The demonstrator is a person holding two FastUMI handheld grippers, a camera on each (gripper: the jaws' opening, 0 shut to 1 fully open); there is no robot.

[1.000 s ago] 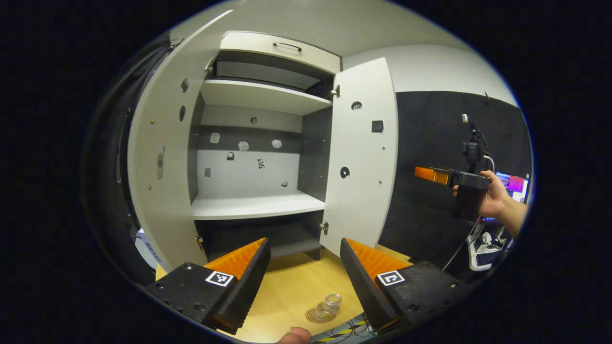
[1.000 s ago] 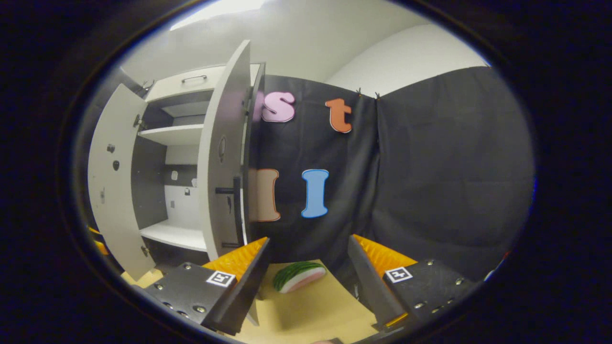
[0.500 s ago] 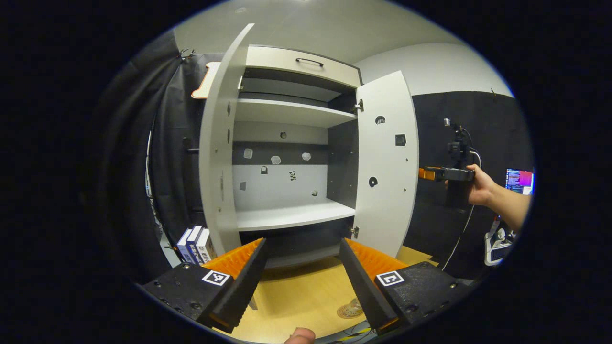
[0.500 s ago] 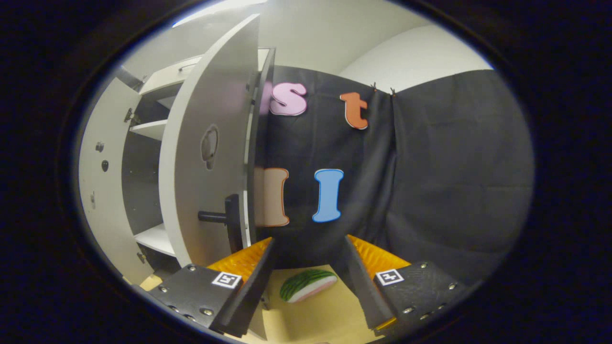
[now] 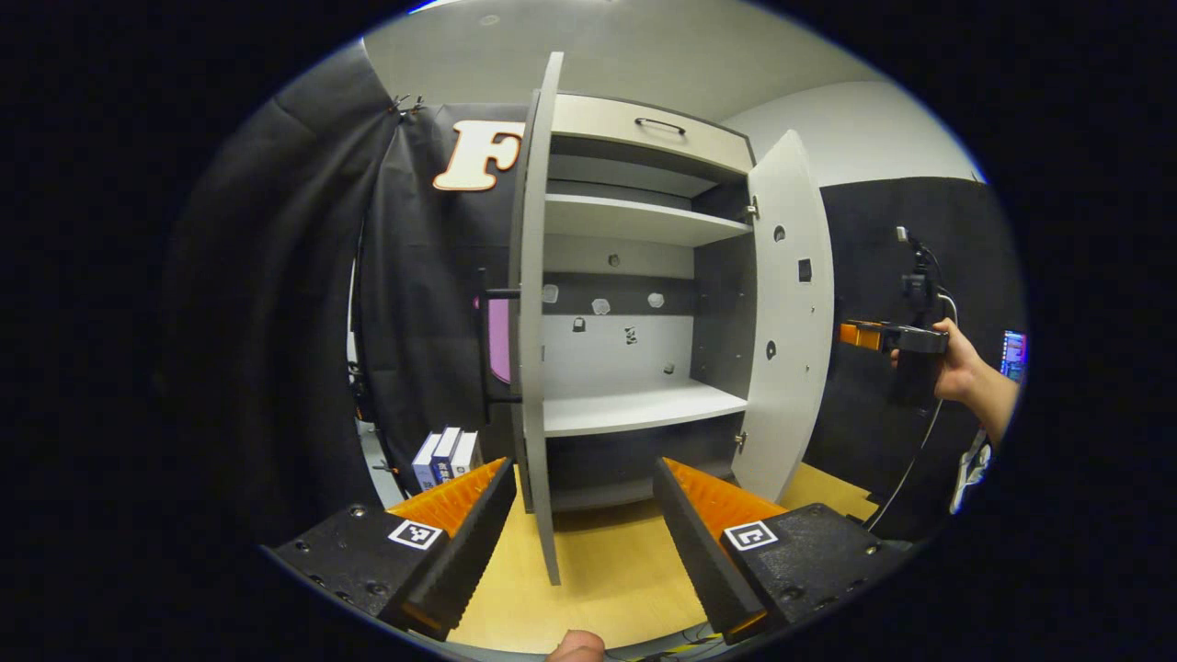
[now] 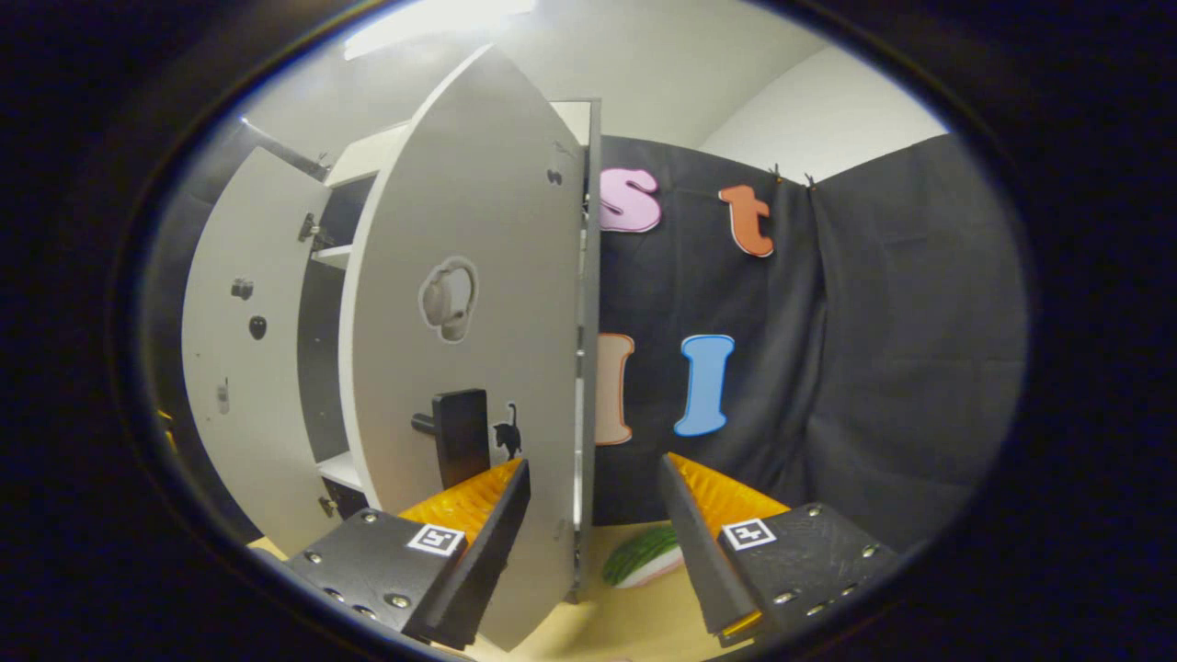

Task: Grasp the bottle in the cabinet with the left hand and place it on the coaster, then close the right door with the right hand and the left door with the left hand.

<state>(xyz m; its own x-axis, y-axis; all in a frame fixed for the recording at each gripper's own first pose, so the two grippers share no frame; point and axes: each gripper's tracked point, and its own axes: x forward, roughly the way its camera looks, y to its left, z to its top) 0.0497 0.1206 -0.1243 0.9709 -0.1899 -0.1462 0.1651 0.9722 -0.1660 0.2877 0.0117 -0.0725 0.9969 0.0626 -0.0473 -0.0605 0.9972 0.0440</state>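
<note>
Since a second ago the left gripper (image 5: 581, 529) has swung left, so the left door (image 5: 531, 349) now shows edge-on between its wide-apart, empty fingers, while the right gripper (image 6: 593, 533), equally spread and holding nothing, has come close behind the right door (image 6: 478, 368). Beyond, the cabinet (image 5: 634, 303) stands open; bottle and coaster lie outside both current views, whereabouts unknown

Books (image 5: 446, 457) stand left of the cabinet (image 5: 634, 313), on the table (image 5: 607, 579).
</note>
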